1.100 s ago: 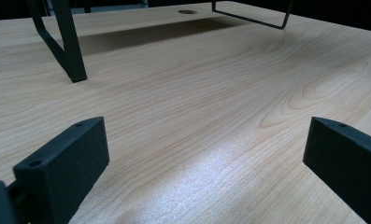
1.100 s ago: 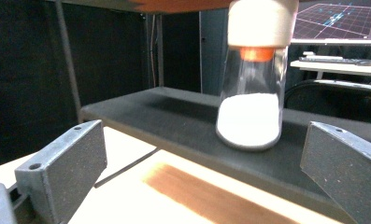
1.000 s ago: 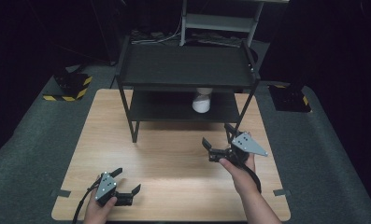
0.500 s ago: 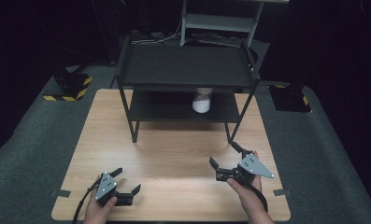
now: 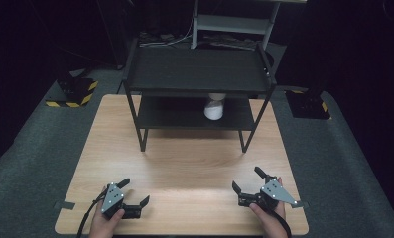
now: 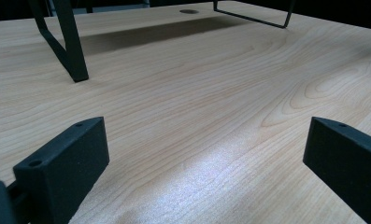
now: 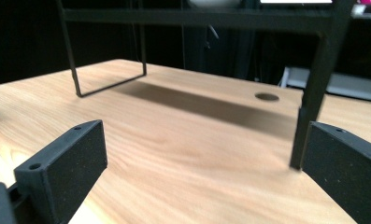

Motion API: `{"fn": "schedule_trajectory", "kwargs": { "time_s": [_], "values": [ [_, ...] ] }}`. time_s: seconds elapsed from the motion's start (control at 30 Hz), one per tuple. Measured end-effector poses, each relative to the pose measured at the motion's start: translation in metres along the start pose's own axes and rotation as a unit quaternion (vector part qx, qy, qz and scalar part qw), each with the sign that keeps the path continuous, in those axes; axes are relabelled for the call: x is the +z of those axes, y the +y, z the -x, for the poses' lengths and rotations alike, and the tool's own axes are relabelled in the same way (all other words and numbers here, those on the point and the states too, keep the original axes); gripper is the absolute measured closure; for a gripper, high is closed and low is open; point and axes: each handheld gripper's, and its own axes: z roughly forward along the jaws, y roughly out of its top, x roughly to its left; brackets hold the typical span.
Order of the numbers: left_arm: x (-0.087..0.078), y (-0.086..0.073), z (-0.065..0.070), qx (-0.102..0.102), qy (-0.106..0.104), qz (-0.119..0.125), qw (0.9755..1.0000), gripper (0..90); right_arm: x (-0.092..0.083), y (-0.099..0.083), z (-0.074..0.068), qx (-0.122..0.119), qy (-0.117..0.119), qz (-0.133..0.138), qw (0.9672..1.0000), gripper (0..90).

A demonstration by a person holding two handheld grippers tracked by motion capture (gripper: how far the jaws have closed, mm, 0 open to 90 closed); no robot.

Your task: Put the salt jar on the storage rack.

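A white cup-like object (image 5: 214,106) sits on the lower shelf of the black two-tier rack (image 5: 197,69), just above the middle of the high view, well apart from both tongs. My right gripper (image 5: 245,185) has pulled back from near the rack to the lower right of the frame, jaws spread wide and empty. My left gripper (image 5: 134,193) rests at lower left, also spread and empty, on the wooden table (image 5: 194,163). I judge the placing done.

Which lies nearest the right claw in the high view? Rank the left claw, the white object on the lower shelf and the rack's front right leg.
1. Rack's front right leg, just ahead of the right claw.
2. Left claw, across the table's near edge.
3. White object, on the lower shelf.
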Motion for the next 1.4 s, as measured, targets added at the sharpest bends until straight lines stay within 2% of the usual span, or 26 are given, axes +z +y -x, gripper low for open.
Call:
{"fn": "schedule_trajectory", "kwargs": {
  "time_s": [0.13,0.23,0.37,0.47,0.5,0.53,0.57,0.6,0.63,0.7,0.77,0.87,1.03,1.23,1.4],
  "values": [
    [0.000,0.000,0.000,0.001,0.001,0.000,1.0000,0.4,-0.005,-0.009,0.001,0.005,-0.008,-0.010,0.9999,0.3],
    [0.000,0.000,0.000,0.000,0.001,0.000,1.0000,0.5,-0.006,-0.012,0.001,-0.007,-0.016,-0.019,0.9997,0.3],
    [0.000,0.000,0.000,0.000,0.001,0.001,1.0000,0.4,-0.008,-0.014,0.002,-0.010,-0.021,-0.031,0.9993,0.3],
    [0.000,0.000,0.000,-0.001,0.000,0.000,1.0000,0.4,-0.008,-0.017,0.003,-0.008,-0.026,-0.055,0.9981,0.3],
    [0.000,0.000,0.000,-0.001,0.000,0.000,1.0000,0.5,-0.008,-0.017,0.003,-0.008,-0.026,-0.055,0.9981,0.3],
    [0.000,0.000,0.000,-0.001,0.000,0.001,1.0000,0.5,-0.007,-0.017,0.003,-0.008,-0.031,-0.070,0.9970,0.3],
    [0.000,0.000,0.000,-0.001,0.000,0.001,1.0000,0.5,-0.007,-0.017,0.003,-0.008,-0.031,-0.070,0.9970,0.3],
    [0.000,0.000,0.000,-0.002,0.000,0.001,1.0000,0.5,-0.005,-0.015,0.003,-0.005,-0.035,-0.084,0.9959,0.3],
    [0.000,0.000,0.000,-0.002,0.000,0.001,1.0000,0.4,-0.005,-0.015,0.003,-0.005,-0.035,-0.084,0.9959,0.3],
    [0.000,0.000,0.000,-0.003,0.000,0.001,1.0000,0.4,-0.002,-0.012,0.002,-0.004,-0.036,-0.100,0.9943,0.4],
    [0.000,0.000,-0.001,-0.003,-0.001,0.001,1.0000,0.5,0.001,-0.008,0.000,-0.014,-0.038,-0.116,0.9924,0.4],
    [0.000,0.000,0.000,-0.001,0.000,0.000,1.0000,0.5,0.004,-0.005,-0.002,-0.027,-0.033,-0.127,0.9910,0.5],
    [0.000,0.000,0.000,-0.001,0.001,0.000,1.0000,0.4,0.004,-0.004,0.000,-0.020,-0.030,-0.130,0.9908,0.5],
    [0.000,0.000,0.002,0.002,0.004,0.000,1.0000,0.5,0.005,-0.004,0.000,-0.026,-0.027,-0.131,0.9907,0.5],
    [0.001,0.000,0.003,0.007,0.005,-0.001,1.0000,0.5,0.005,-0.004,0.003,-0.013,-0.026,-0.130,0.9910,0.5]
  ]
}}
